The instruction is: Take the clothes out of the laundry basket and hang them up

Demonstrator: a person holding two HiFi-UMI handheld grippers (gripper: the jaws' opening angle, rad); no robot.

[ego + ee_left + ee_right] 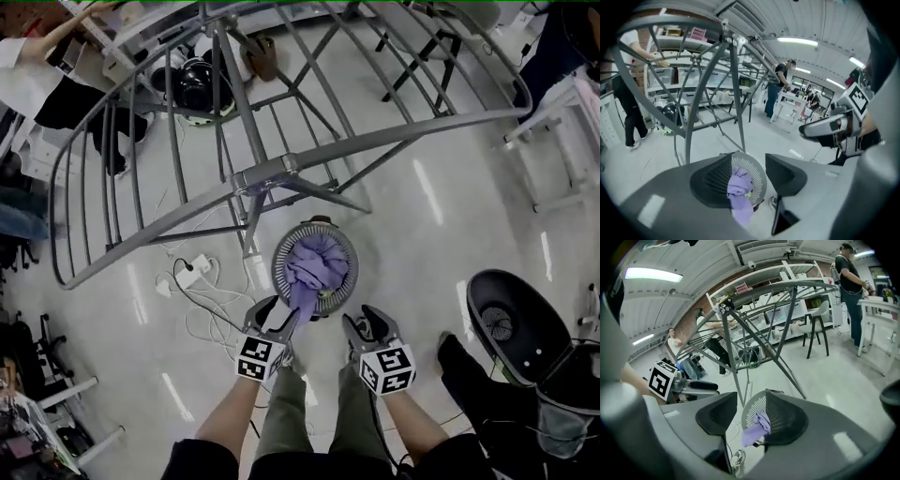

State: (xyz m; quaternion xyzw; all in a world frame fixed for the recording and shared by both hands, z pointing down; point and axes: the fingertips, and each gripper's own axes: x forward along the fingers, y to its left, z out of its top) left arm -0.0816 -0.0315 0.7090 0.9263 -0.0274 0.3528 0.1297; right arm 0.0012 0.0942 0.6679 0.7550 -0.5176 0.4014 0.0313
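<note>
Purple garment (314,267) droops over laundry basket (279,270) rim just ahead of open, empty left gripper (276,317), seemingly nearer than open right gripper (364,324).

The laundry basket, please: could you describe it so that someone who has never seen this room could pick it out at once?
Find the big grey metal drying rack. On the floor by its central leg stands the laundry basket, round with slatted grey walls. Unlike the black bin to the right, it holds a purple cloth.
</note>
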